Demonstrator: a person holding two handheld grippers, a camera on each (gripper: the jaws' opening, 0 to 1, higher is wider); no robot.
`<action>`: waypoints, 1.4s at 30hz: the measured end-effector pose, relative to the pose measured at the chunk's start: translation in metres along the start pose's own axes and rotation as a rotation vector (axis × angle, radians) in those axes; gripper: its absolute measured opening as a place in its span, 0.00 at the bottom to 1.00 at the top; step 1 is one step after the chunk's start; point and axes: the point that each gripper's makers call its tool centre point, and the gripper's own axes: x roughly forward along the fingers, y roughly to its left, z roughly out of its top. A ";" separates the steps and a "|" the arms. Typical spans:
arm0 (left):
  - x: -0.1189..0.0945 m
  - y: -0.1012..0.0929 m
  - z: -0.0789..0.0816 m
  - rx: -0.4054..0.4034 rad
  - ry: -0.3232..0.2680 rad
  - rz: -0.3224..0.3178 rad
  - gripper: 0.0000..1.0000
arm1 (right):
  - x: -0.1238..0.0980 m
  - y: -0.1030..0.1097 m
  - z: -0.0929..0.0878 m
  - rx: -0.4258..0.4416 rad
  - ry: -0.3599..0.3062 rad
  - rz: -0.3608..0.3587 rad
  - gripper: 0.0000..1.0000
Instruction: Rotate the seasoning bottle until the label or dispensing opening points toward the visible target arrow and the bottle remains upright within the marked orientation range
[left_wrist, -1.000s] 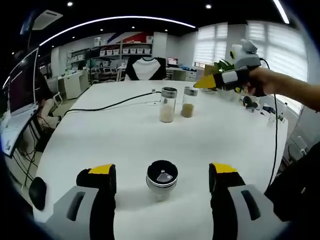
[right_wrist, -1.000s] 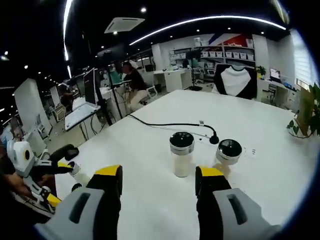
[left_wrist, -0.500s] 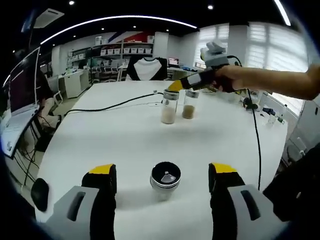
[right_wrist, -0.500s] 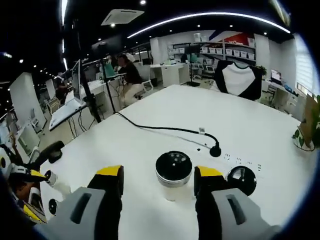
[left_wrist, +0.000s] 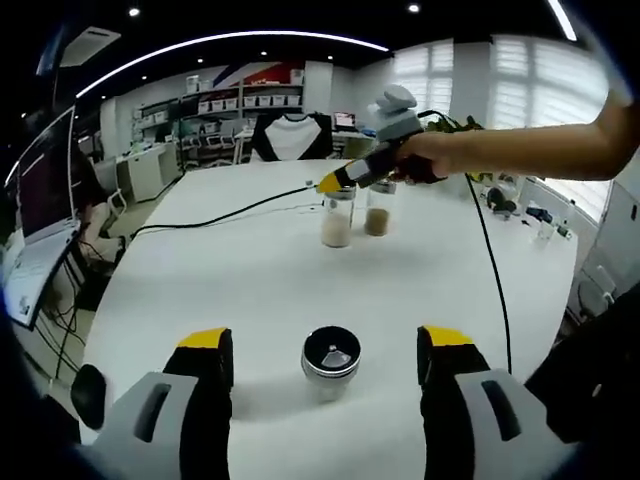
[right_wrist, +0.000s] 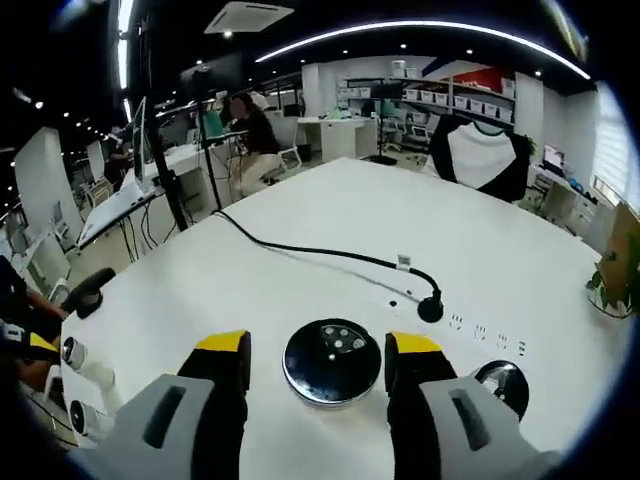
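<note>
A broad white worktop (left_wrist: 250, 270) takes up the middle of the left gripper view, and it also spreads across the right gripper view. A black cable (right_wrist: 320, 255) runs over it from the upper left toward the centre of the right gripper view, ending in a small dark plug.

In the left gripper view the left tongs (left_wrist: 325, 345) rise from the bottom edge, spread wide, yellow tips on either side of a near seasoning bottle (left_wrist: 330, 360) that stands upright on the worktop between them without touching either jaw. Its dark lid faces the camera.

In the upper centre of the same view stand two more bottles side by side: a seasoning bottle (left_wrist: 337, 220) with pale contents and, just to its right, a second bottle (left_wrist: 377, 212) with browner contents. The right tongs (left_wrist: 335, 180), held by a hand (left_wrist: 420, 155) reaching in from the upper right, sit over the top of the pale bottle.

In the right gripper view those tongs stand apart, straddling that bottle's round dark lid at lower centre; whether the jaws touch it I cannot tell.
</note>
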 end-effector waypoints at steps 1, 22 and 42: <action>0.000 0.000 0.000 -0.001 0.001 0.001 0.80 | 0.000 -0.001 -0.001 0.000 0.001 -0.001 0.51; -0.009 0.003 0.005 -0.047 -0.042 0.019 0.80 | 0.002 0.004 -0.011 -0.152 0.016 0.003 0.37; -0.007 -0.007 0.006 -0.030 -0.045 -0.017 0.80 | -0.032 0.046 -0.032 -0.228 0.002 0.099 0.37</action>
